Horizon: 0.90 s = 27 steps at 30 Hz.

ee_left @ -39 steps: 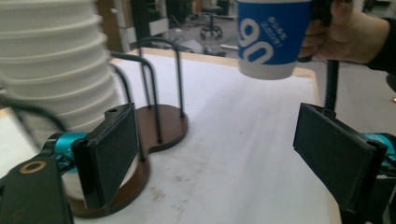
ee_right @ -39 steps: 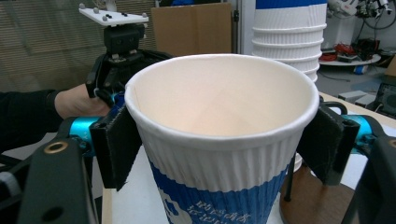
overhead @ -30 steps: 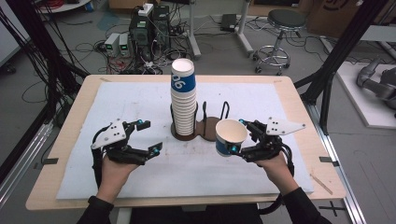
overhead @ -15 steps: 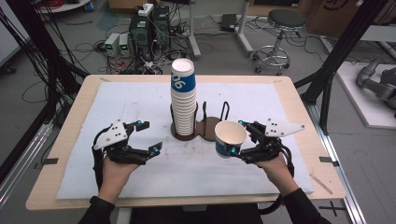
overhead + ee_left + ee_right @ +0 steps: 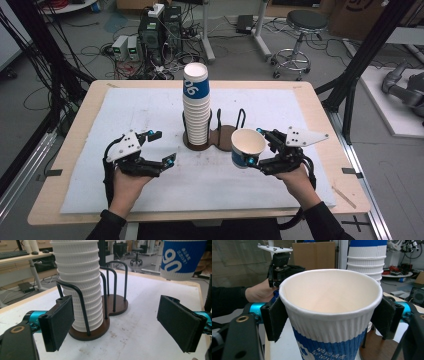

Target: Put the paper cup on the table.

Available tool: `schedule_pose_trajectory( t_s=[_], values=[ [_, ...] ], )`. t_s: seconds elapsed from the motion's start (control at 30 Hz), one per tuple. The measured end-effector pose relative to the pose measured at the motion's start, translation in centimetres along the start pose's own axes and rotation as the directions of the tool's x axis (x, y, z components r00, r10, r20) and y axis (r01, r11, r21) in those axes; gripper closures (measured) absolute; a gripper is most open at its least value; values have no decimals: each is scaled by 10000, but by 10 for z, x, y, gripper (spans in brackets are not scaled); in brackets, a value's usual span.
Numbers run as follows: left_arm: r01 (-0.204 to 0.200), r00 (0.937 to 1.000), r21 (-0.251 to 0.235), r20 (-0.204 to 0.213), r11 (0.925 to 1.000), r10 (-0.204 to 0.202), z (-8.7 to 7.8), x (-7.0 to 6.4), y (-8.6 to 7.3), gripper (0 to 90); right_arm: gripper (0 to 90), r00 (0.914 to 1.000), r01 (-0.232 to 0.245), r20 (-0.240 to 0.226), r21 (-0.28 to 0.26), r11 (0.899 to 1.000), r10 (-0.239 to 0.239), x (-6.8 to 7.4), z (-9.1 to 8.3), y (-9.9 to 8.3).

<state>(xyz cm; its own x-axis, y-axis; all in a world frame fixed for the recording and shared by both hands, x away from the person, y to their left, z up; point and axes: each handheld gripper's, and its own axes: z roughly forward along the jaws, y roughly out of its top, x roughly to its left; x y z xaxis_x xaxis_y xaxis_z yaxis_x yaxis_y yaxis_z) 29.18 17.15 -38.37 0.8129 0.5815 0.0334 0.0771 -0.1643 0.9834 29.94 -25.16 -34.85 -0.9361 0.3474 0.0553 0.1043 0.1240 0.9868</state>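
Right tool [image 5: 256, 146] grips cup [image 5: 247, 147] above white mat [image 5: 300, 107], cluttered lab floor [image 5: 90, 40] behind.

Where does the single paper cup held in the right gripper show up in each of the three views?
High view: the held cup, right of centre, beside the holder.
Left gripper view: top right corner, above the right jaw.
Right gripper view: centre, between the jaws.
Shared landmark: the cup stack.

The left gripper [image 5: 161, 146] rests low over the table in the person's left hand [image 5: 126, 182], jaws spread wide with nothing between them; the right gripper [image 5: 256, 152], in the right hand [image 5: 295, 176], has its jaws clamped, forearm angled inward
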Motion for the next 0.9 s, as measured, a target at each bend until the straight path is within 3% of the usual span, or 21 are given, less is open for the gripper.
schedule_pose_trajectory(
  t_s=[0.9],
  values=[
    [187,9998,281,98,9994,-190,7,0,-8,144,234,9942,95,1077,-110,9999,-82,-17,-26,1]
  ],
)
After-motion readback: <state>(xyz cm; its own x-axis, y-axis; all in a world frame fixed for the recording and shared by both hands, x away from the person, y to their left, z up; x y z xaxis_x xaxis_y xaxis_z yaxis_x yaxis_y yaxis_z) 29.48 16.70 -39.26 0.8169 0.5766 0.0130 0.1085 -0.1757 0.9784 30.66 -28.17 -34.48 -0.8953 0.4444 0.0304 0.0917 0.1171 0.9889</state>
